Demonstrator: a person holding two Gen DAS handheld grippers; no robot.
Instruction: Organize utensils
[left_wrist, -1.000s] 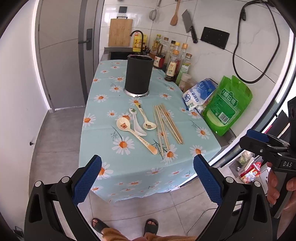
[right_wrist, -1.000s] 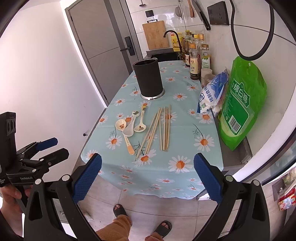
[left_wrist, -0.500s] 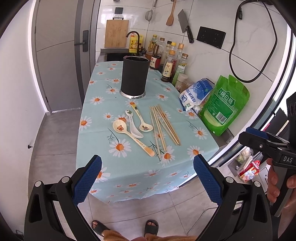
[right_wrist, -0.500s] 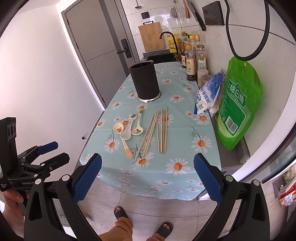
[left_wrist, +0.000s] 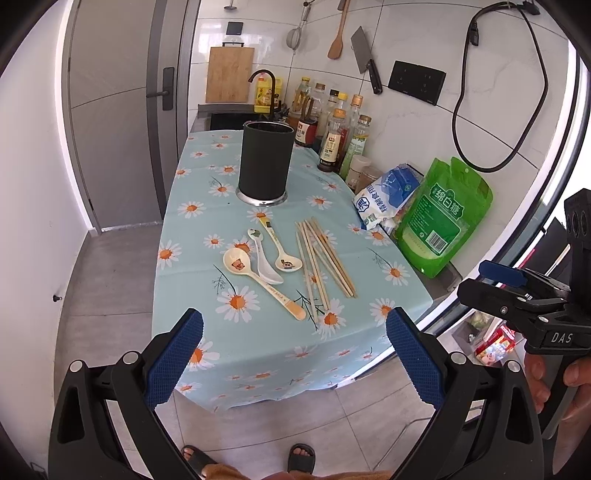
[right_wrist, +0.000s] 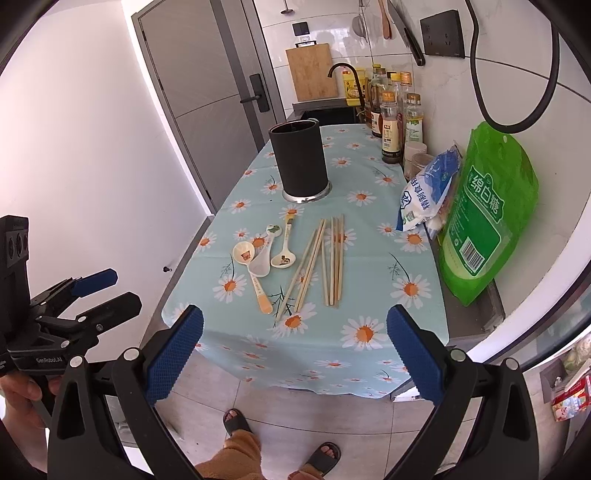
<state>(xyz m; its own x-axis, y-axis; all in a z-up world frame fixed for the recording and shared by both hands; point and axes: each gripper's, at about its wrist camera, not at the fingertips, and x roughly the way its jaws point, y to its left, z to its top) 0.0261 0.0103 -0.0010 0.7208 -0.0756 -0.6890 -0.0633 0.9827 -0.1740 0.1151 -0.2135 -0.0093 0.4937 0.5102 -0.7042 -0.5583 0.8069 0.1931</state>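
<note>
Three spoons (left_wrist: 264, 264) and several wooden chopsticks (left_wrist: 323, 258) lie on a daisy-print tablecloth (left_wrist: 258, 332). A black cylindrical utensil holder (left_wrist: 264, 164) stands upright behind them. The spoons (right_wrist: 258, 258), chopsticks (right_wrist: 325, 262) and holder (right_wrist: 299, 162) also show in the right wrist view. My left gripper (left_wrist: 293, 354) is open and empty, in front of the table's near edge. My right gripper (right_wrist: 293, 354) is open and empty, also short of the table. Each gripper shows in the other's view: the right one (left_wrist: 506, 280), the left one (right_wrist: 99, 291).
Sauce bottles (left_wrist: 340, 136), a white-blue bag (left_wrist: 384, 195) and a green bag (left_wrist: 443, 218) line the right wall. A sink with a black tap (left_wrist: 264, 88) and a cutting board (left_wrist: 229, 74) are at the far end. Grey door (left_wrist: 114, 110) at left; my feet (right_wrist: 280, 439) stand below.
Both grippers have drawn back and tilted slightly, so the table sits a little lower in view. Both stay open. Nothing on the table has moved.
</note>
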